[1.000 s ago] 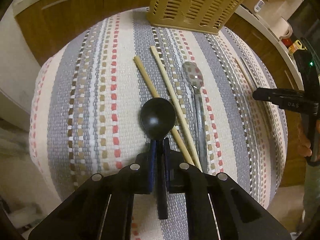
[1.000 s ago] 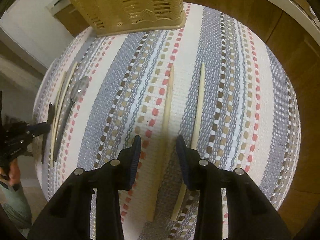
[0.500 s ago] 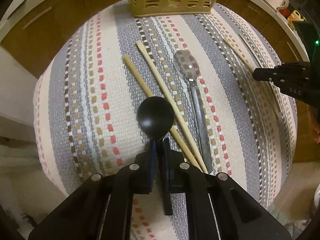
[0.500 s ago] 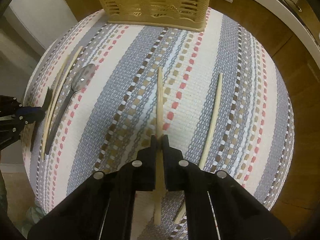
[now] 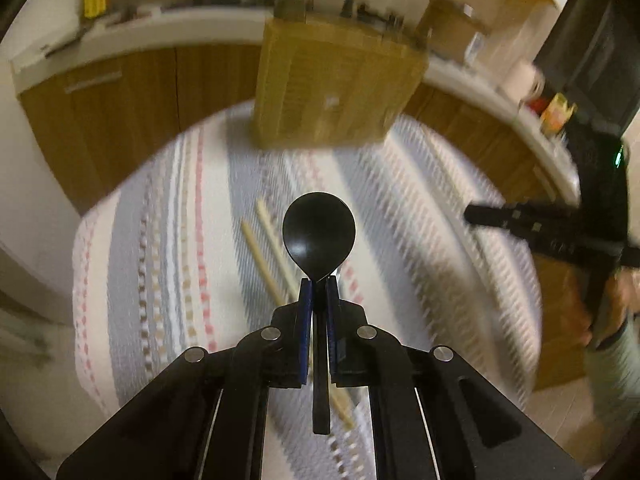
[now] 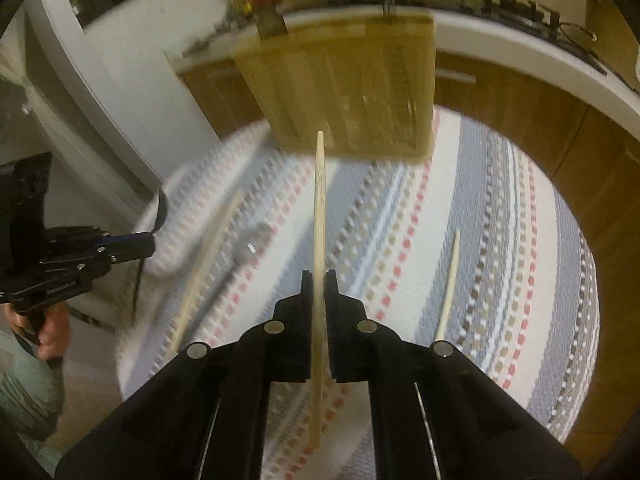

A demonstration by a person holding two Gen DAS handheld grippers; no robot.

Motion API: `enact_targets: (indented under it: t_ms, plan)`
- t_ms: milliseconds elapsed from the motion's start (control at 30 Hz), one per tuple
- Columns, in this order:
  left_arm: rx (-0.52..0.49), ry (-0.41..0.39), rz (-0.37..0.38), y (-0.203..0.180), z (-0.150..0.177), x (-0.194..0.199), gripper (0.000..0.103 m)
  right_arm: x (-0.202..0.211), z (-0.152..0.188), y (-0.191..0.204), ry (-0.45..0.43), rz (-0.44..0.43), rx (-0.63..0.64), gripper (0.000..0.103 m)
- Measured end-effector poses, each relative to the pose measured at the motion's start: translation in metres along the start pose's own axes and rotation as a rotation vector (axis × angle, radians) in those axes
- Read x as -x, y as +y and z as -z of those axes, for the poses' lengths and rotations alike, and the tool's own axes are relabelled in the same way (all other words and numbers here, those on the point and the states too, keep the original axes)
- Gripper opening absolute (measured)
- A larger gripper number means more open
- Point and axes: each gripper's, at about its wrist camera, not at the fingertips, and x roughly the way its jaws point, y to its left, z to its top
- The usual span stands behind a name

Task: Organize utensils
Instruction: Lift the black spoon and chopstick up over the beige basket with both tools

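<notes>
Spoon [image 5: 319, 232] was glossy black. Chopsticks [image 6: 320, 208] were pale bamboo tan. Basket [image 6: 352, 80] was mustard yellow with a slotted pattern, blurred. Cloth [image 6: 500, 240] was woven cream with grey bands and dashed red, tan and brown lines. Gripper pads [image 5: 305, 304] were blue on black bodies. Cabinets [image 5: 132, 112] were brown wood.

A woven striped cloth in grey, cream and red [image 5: 168, 264] covers the tabletop. Behind it run brown wooden cabinet doors [image 5: 132, 112] under a white curved countertop [image 5: 160, 32]. A white wall panel [image 6: 132, 80] stands on the left, and warm, dim light fills the blurred room.
</notes>
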Motion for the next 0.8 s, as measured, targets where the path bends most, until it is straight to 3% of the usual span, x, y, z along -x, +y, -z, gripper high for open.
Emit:
enact_targets:
  t_ms: [200,367,567,700,800]
  plan:
    - [-0.01,-0.226,0.041,-0.02,-0.04,0.043,0.005,0.026,-0.023,0.005,-0.156,-0.058,-0.008,0.005]
    - [-0.04,-0.375,0.019,-0.041,-0.076,0.057,0.005,0.046,-0.049,0.008,-0.284,-0.055,-0.005,0.004]
    - [-0.031,-0.515,0.013,-0.046,-0.114,0.056,0.005,0.069,-0.09,0.002,-0.438,-0.034,-0.02,0.005]
    - [-0.032,-0.615,0.055,-0.044,-0.135,0.053,0.005,0.082,-0.113,-0.007,-0.536,-0.006,-0.03,0.004]
    - [-0.034,-0.653,0.042,-0.041,-0.148,0.045,0.005,0.087,-0.13,-0.014,-0.616,0.039,-0.026,0.005]
